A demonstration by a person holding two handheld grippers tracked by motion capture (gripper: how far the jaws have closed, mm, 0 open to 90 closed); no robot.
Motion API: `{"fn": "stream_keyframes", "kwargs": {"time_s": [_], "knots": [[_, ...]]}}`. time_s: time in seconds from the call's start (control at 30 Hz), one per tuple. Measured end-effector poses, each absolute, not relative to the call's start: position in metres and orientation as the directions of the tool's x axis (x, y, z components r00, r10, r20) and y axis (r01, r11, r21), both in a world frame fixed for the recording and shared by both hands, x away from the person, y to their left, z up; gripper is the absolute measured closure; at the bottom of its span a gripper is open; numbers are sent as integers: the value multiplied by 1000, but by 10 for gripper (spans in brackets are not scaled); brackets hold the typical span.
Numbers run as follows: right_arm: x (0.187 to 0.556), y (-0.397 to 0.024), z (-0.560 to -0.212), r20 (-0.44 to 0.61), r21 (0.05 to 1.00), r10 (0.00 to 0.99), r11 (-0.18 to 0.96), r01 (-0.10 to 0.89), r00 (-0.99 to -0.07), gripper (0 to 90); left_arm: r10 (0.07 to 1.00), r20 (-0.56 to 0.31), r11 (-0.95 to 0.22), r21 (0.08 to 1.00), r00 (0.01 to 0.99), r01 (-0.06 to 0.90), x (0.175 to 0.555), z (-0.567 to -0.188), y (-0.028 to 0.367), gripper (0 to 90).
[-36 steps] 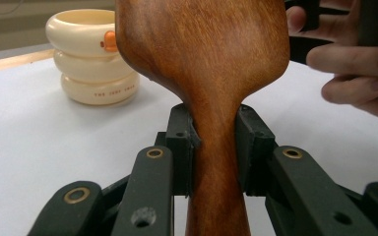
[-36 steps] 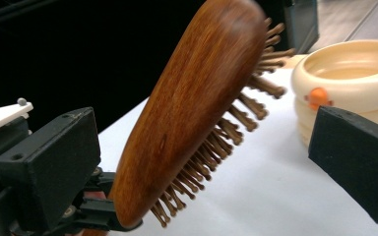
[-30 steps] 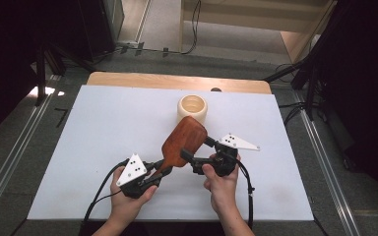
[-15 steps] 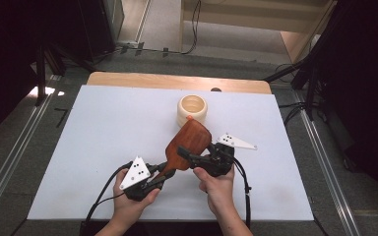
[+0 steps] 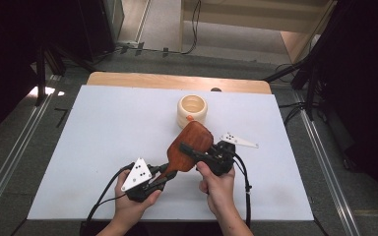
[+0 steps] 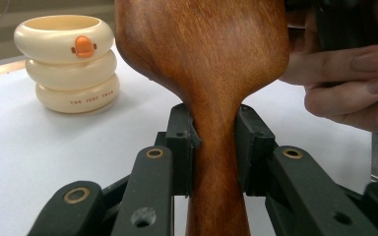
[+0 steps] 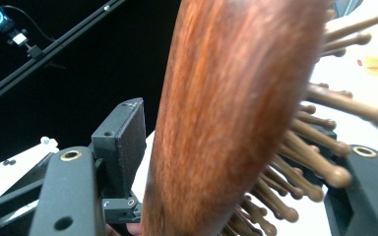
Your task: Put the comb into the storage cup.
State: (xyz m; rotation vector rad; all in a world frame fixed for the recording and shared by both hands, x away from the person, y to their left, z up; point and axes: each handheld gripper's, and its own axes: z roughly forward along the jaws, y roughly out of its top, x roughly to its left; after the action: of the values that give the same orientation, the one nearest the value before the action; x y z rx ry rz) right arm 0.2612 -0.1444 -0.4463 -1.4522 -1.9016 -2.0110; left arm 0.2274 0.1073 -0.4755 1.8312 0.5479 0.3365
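Near the front edge of the white table (image 5: pixel 78 147), left of its middle: left gripper (image 5: pixel 163 178) clamped on the neck of a wooden hairbrush (image 5: pixel 189 147), pads pressing both sides of the handle where it narrows, plain in the left gripper view (image 6: pixel 211 142). Handle low and near, paddle head higher and farther; long axis running from the front edge up and away toward the back edge, leaning a little to the right. Brush held clear of the table surface, smooth wooden back facing up in the high view.

Just beyond, right gripper (image 5: pixel 184 147) reaching in from the right side across the paddle head. Jaws have just been closing with the head between them: in the right gripper view (image 7: pixel 236 162), left pad (image 7: pixel 128 142) close beside the smooth back yet with a sliver of gap showing, the other jaw down among the wooden bristle pins (image 7: pixel 315 162). Not yet a firm pinch, by the look of it; contact on the bristle side too blurred to settle.

Coming move likely hinging on that crossing: right jaws set across the brush's long axis, squeezing through its thickness, back to bristles, with the left holding the handle end.

Farthest, toward the back edge near its middle: a cream ringed cup (image 5: pixel 192 110) with an orange duck bill, standing upright, apart from the brush tip.
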Motion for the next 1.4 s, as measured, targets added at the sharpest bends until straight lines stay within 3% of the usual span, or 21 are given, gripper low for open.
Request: {"fn": "stream_keyframes", "kwargs": {"time_s": [0.3, 0.53, 0.8, 1.07, 1.3, 1.4], "knots": [[259, -147, -448, 609, 780, 525, -262, 568, -594, 436, 503, -53, -262, 942, 863, 211, 229, -478, 105, 724], [253, -142, -444, 538, 832, 528, -207, 515, -657, 514, 490, -89, -257, 936, 867, 241, 233, -478, 107, 694], [249, -151, -438, 515, 847, 558, -212, 488, -651, 533, 506, -120, -223, 939, 854, 264, 239, -472, 119, 472], [247, -156, -434, 485, 864, 582, -207, 458, -653, 533, 555, -149, -172, 942, 819, 287, 244, -471, 142, 187], [247, -160, -432, 474, 872, 592, -212, 442, -651, 533, 569, -156, -155, 944, 808, 292, 243, -473, 162, 105], [246, -160, -432, 463, 879, 591, -210, 428, -661, 533, 579, -152, -159, 943, 801, 294, 243, -475, 171, 27]]}}
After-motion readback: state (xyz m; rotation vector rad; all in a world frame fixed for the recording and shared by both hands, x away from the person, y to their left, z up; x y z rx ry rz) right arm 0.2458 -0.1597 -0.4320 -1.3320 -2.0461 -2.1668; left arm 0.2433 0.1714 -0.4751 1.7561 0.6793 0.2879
